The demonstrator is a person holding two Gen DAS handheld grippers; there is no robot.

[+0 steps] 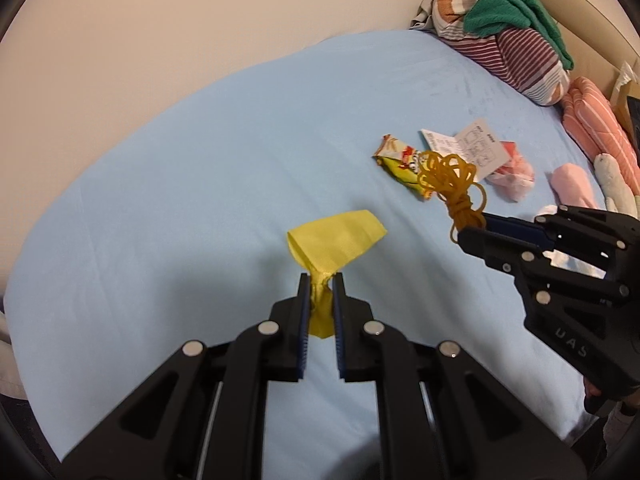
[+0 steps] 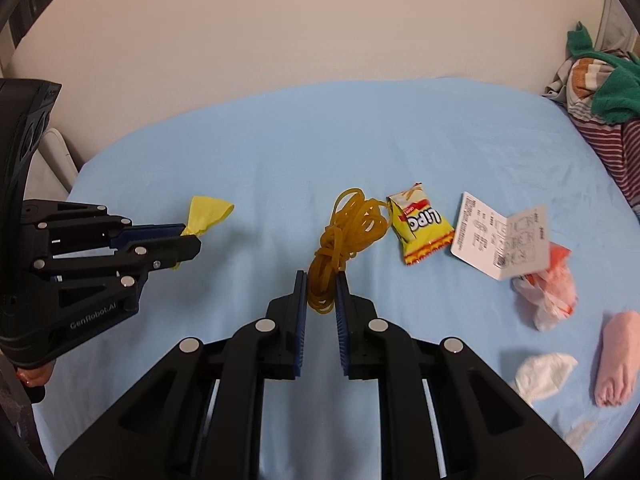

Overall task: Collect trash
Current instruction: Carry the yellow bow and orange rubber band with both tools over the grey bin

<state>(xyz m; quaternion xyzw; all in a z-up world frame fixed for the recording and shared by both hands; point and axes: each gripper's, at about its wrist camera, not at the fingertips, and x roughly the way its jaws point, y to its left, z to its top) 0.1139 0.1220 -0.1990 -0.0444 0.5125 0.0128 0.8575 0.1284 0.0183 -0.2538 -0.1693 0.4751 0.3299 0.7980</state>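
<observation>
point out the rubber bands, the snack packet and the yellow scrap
rubber bands (image 2: pixel 352 228), right wrist view, on the looped upper bunch
snack packet (image 2: pixel 420 224), right wrist view, on its printed front
yellow scrap (image 1: pixel 336 240), left wrist view, on its flared end

Light blue sheet (image 2: pixel 280 152); yellow cloth (image 1: pixel 336 240); amber rubber bands (image 2: pixel 344 240); red-striped pillow (image 1: pixel 520 56).

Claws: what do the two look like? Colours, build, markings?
Both alike: black plastic linkage bodies with round silver pivot pins and blue ribbed pads. The left claw housing reads "GenRobot.AI" in pale letters; the right claw shows pale letters that look like "UAS". No cables or sleeves show.
</observation>
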